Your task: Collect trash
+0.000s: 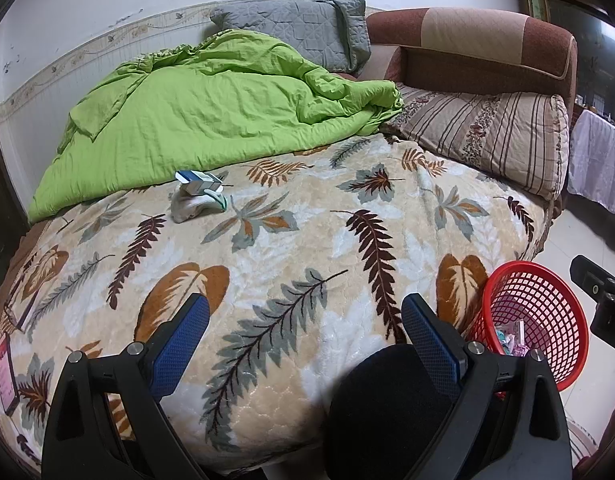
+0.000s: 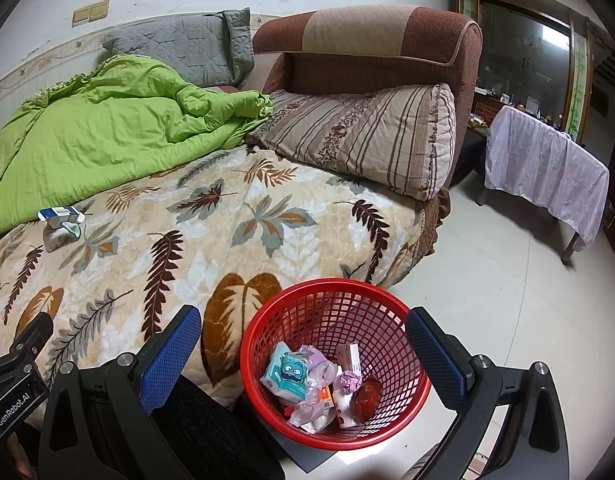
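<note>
A small pile of trash [image 1: 199,196], a blue-and-white box on crumpled grey-white wrapping, lies on the leaf-patterned blanket [image 1: 291,248] near the green quilt; it also shows at the left of the right wrist view as trash [image 2: 61,224]. A red mesh basket [image 2: 335,360] stands on the floor beside the bed and holds several wrappers and packets; its rim shows as basket [image 1: 535,320]. My left gripper [image 1: 305,320] hovers open over the blanket's near edge, well short of the trash. My right gripper [image 2: 303,334] is open above the basket, nothing between its fingers.
A green quilt [image 1: 211,112], a grey pillow [image 1: 299,32] and a striped pillow [image 1: 491,136] lie at the bed's far side against a brown headboard [image 2: 371,48]. A cloth-covered table [image 2: 547,168] stands right, across the tiled floor [image 2: 507,300]. A phone-like object [image 1: 5,376] rests at the blanket's left edge.
</note>
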{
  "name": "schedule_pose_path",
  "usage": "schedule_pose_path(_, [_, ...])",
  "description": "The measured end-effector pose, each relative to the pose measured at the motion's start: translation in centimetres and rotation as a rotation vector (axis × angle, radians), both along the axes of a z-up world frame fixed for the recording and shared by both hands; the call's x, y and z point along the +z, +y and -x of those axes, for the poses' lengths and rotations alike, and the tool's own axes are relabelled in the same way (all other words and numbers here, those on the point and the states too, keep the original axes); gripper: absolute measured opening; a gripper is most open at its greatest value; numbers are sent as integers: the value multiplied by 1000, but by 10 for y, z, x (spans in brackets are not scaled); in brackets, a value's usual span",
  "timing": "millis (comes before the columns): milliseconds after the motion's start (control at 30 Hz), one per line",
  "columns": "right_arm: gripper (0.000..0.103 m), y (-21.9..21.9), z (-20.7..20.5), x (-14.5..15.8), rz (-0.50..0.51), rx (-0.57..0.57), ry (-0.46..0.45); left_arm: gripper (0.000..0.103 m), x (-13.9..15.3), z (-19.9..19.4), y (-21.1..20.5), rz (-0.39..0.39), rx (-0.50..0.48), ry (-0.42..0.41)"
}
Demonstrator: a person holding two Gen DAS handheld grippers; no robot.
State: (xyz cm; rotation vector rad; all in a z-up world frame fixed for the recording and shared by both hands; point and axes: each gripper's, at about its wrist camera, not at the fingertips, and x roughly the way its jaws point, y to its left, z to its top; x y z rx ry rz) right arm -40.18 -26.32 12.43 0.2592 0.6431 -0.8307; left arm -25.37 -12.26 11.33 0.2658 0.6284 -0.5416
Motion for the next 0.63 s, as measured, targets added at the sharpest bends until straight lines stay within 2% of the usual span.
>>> schedule_pose_path(267, [103, 1, 0, -1, -6, -1, 0, 96, -1, -1, 0, 2, 0, 4])
schedule_pose_path(433, [103, -1, -6, -6, -19, 14, 7, 96, -2, -4, 2, 15, 4, 64])
schedule_pose_path(533, [103, -7, -20, -9, -43, 64, 6, 96, -2, -15, 14, 38, 50, 77])
schedule_pose_path(633, [103, -7, -50, -11, -66, 170, 25, 96, -2, -42, 33, 51, 137, 110])
